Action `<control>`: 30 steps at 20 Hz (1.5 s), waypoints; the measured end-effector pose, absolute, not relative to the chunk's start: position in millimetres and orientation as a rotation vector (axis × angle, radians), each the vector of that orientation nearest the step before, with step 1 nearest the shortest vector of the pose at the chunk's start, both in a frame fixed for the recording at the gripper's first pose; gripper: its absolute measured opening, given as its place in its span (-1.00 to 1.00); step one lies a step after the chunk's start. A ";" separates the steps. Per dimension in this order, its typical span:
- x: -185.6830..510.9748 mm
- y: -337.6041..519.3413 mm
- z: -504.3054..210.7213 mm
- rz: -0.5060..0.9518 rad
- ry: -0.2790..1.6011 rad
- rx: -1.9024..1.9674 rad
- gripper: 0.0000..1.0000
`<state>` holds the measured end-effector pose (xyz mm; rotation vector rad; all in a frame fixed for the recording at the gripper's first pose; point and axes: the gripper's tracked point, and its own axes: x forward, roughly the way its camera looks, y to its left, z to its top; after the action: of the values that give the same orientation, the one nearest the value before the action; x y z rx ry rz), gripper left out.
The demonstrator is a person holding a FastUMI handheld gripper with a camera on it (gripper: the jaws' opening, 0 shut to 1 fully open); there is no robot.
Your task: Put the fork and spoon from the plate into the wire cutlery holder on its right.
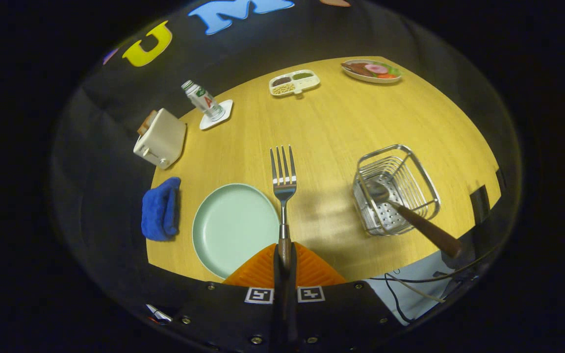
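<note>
i have the fork (283, 182) pinched by its brown handle, the jaws (285, 257) closed narrow on it, tines pointing straight ahead and the whole thing riding above the surface (331, 127). the green plate (233, 228) sits bare just to the left of the fork. the wire cutlery holder (396, 189) stands well to the right of the plate, and the spoon (412, 218) is already in it, bowl down, its handle leaning out over the near corner toward me.

my worry is that leaning handle. if i swing the fork across low, i judge it could knock the spoon or catch the holder's rim, and a light wire basket like this would likely tip or slide. the grip is far back on the handle, so the long tines could droop or twist in the jaws as i turn them downward. tines first, they might also snag in the wire sides or the perforated floor, leaving the fork jammed at an angle when i let go.
</note>
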<state>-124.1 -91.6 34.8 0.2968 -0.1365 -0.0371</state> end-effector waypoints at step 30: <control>-153.4 -167.9 10.1 -0.173 -0.096 0.518 -0.83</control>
<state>-153.4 -167.9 10.1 0.5180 -0.0957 -0.1731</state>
